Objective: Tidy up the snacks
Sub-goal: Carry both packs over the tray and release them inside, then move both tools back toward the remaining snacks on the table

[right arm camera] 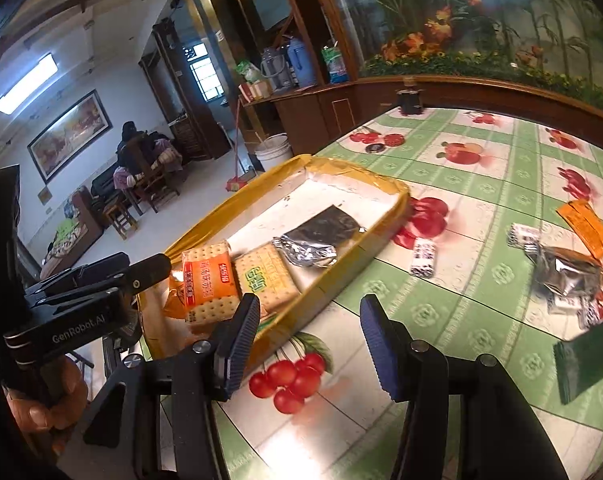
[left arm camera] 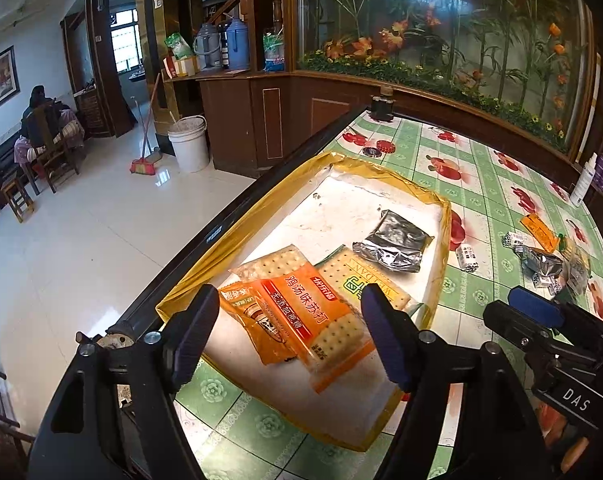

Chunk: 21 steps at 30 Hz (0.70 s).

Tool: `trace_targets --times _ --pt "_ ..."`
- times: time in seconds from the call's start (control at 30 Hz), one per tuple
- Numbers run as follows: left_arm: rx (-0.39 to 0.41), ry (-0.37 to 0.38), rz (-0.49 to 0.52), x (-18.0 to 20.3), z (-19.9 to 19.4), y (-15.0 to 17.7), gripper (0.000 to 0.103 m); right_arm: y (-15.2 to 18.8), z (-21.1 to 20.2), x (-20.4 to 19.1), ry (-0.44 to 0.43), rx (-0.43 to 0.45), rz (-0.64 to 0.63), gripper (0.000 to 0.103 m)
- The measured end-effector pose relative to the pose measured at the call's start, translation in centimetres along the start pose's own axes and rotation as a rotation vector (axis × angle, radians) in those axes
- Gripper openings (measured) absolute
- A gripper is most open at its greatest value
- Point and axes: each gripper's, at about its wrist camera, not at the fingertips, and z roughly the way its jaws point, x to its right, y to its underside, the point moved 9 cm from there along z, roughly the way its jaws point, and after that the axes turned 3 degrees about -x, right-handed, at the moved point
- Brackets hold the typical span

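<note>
A yellow-rimmed white tray [left arm camera: 441, 248] [right arm camera: 361, 248] lies at the table's left edge. In it are an orange cracker packet [left arm camera: 321, 320], a small orange sachet [left arm camera: 245, 320], a green-printed cracker packet [left arm camera: 361, 276] and a silver foil packet [left arm camera: 393, 246]. My left gripper [left arm camera: 289, 296] hangs open just above the orange packet, and its pads touch nothing. My right gripper [right arm camera: 309, 304] is open and empty over the tablecloth beside the tray. Loose to the right lie a silver packet [right arm camera: 565, 276], an orange sachet [right arm camera: 585, 224], small white candies [right arm camera: 423, 258] and a dark green packet [right arm camera: 585, 364].
A black jar [right arm camera: 409, 102] stands at the table's far edge, with bottle caps [left arm camera: 385, 146] near it. A white bottle [left arm camera: 583, 184] stands at the far right. The table drops to tiled floor on the left, where a bucket [left arm camera: 187, 144] and a seated person [left arm camera: 41, 120] are.
</note>
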Motion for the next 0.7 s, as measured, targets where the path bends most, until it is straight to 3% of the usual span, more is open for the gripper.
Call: trace_targets --times 0.7 --pt "-0.004 0.037 0.054 4.3 -1.6 0.5 0.084 3.8 -7.7 8.8 0.110 0.075 0.168 0.080"
